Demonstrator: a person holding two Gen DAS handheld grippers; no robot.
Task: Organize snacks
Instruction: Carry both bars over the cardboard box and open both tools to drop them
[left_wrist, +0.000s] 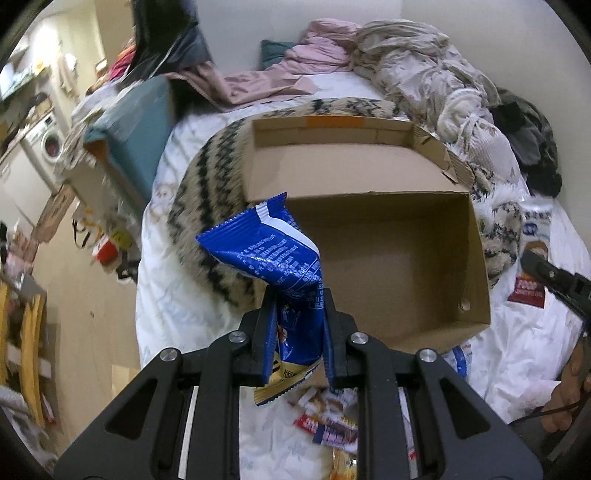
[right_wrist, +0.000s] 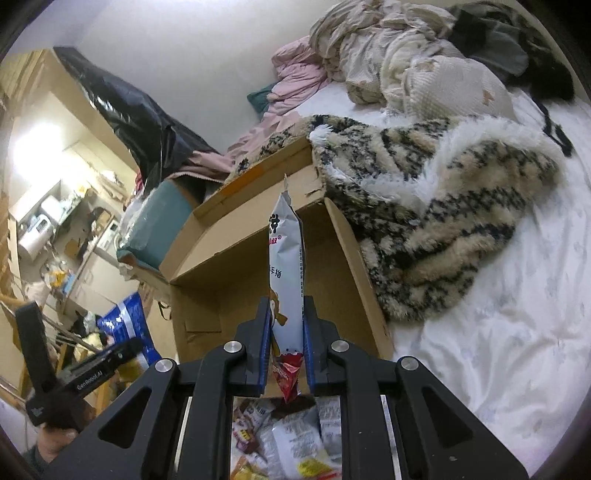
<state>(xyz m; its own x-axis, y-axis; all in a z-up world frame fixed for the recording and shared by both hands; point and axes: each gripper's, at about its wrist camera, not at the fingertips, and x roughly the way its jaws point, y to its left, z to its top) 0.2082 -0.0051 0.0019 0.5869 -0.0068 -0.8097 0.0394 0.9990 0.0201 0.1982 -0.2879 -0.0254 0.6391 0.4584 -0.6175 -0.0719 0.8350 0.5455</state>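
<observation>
Left tongs (left_wrist: 297, 295): mine, pinching a crumpled blue snack packet (left_wrist: 269, 254) with white print, its zigzag-sealed end up, held at the near-left corner of the box.
Right tongs (right_wrist: 286, 306): pinching a slim white snack packet (right_wrist: 286, 251), upright, red lower end, above the box.
Cardboard box (left_wrist: 476, 266): open, on the bed (left_wrist: 517, 343), beside a furry striped blanket (right_wrist: 443, 221).
Loose snacks (right_wrist: 288, 439): heaped on the bed beneath my tongs.
</observation>
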